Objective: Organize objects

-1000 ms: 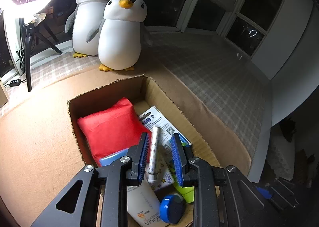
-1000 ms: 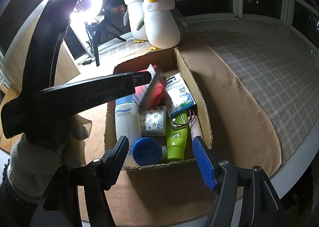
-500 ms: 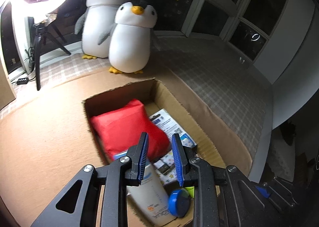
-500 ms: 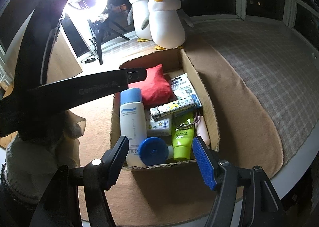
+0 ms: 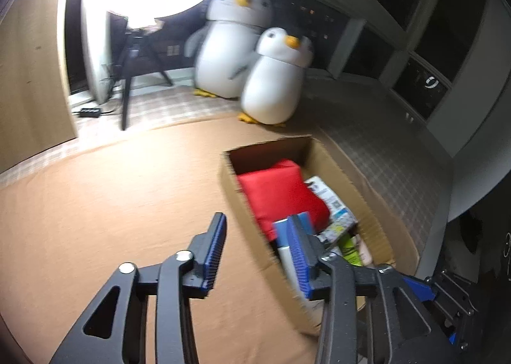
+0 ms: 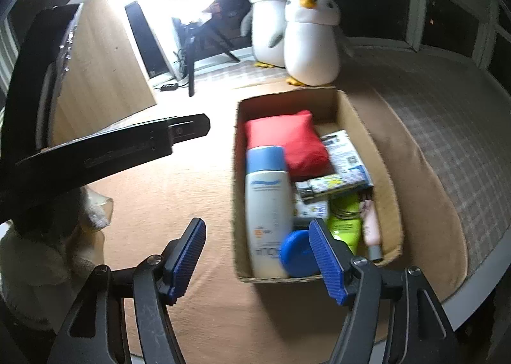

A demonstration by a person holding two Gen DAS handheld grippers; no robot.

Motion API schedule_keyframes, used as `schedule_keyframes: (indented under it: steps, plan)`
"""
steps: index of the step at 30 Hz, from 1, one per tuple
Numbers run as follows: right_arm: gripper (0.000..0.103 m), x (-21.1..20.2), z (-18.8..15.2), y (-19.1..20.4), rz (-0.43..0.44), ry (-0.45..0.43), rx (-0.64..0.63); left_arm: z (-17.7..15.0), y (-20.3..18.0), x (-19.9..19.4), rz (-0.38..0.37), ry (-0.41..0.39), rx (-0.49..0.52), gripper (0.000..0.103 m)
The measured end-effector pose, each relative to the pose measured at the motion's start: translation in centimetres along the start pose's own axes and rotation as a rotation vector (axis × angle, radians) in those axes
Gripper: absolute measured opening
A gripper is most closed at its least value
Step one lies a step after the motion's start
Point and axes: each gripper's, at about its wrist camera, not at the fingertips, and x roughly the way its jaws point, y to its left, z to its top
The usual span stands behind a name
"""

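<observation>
Gone from our left gripper (image 5: 257, 245) is the slim patterned tube it was pinching a second ago; its jaws have just been opening and are now standing apart with nothing between them, hanging over the tan mat (image 5: 111, 204) beside the box (image 6: 383, 172). We are holding our right gripper (image 6: 258, 255) wide and empty at the box's near-left corner. We are listing inside the box: red pouch (image 6: 287, 140), white bottle (image 6: 266, 204), blue lid (image 6: 295, 253), green tube (image 6: 345, 220), patterned tube (image 6: 332, 183) lying across the middle.
</observation>
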Motion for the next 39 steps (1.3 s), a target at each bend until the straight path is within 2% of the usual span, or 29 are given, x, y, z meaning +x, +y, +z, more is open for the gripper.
schedule_keyframes:
  steps: [6, 12, 22, 33, 39]
  plan:
    - [0.069, 0.3, 0.2, 3.5, -0.027, -0.007, -0.057, -1.6, 4.4, -3.1, 0.061, -0.022, -0.052, 0.064]
    - [0.071, 0.6, 0.5, 6.9, -0.043, -0.02, -0.11, -3.4, 8.6, -6.1, 0.122, -0.035, -0.104, 0.071]
    - [0.073, 0.8, 0.3, 11.4, -0.044, -0.032, -0.171, -7.3, 13.1, -11.9, 0.227, -0.063, -0.17, 0.084]
    - [0.073, 1.5, -0.7, 16.1, -0.063, -0.055, -0.241, -12.9, 16.7, -16.0, 0.355, -0.045, -0.246, 0.09]
    - [0.073, 2.1, -1.5, 17.5, -0.047, -0.042, -0.235, -14.6, 17.8, -17.1, 0.388, -0.032, -0.268, 0.091]
